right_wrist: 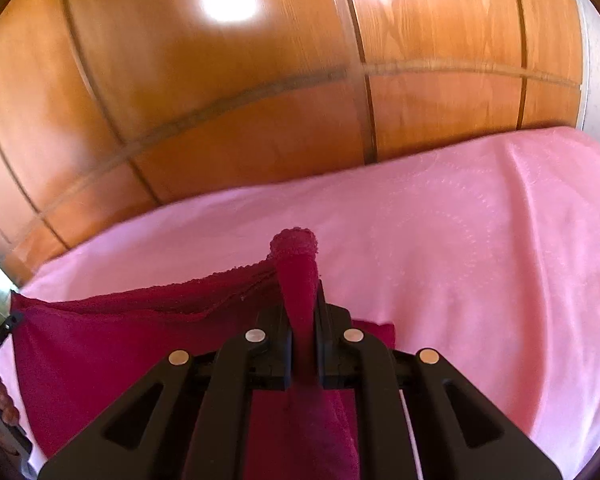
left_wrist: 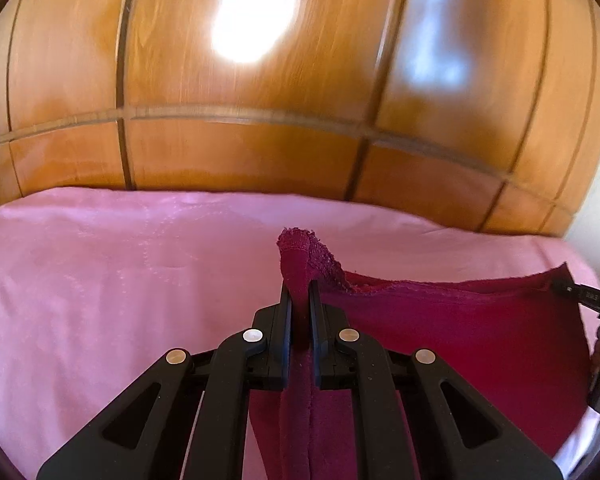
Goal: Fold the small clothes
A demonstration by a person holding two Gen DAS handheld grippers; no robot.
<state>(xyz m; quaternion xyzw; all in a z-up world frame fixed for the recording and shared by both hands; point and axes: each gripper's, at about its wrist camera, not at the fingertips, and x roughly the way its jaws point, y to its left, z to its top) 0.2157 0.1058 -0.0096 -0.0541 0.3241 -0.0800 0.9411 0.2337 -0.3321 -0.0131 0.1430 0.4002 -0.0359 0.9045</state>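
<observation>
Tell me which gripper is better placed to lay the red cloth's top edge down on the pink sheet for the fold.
Neither alone, probably. The left gripper and right gripper are each shut on one corner of the red cloth, its edge stretched between them above the pink sheet. Both look equally placed, so move them together.

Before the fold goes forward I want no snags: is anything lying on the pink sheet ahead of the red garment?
Nothing visible. The left gripper and right gripper each pinch a corner of the red garment, and the pink sheet ahead is bare up to the wooden panelling.
</observation>
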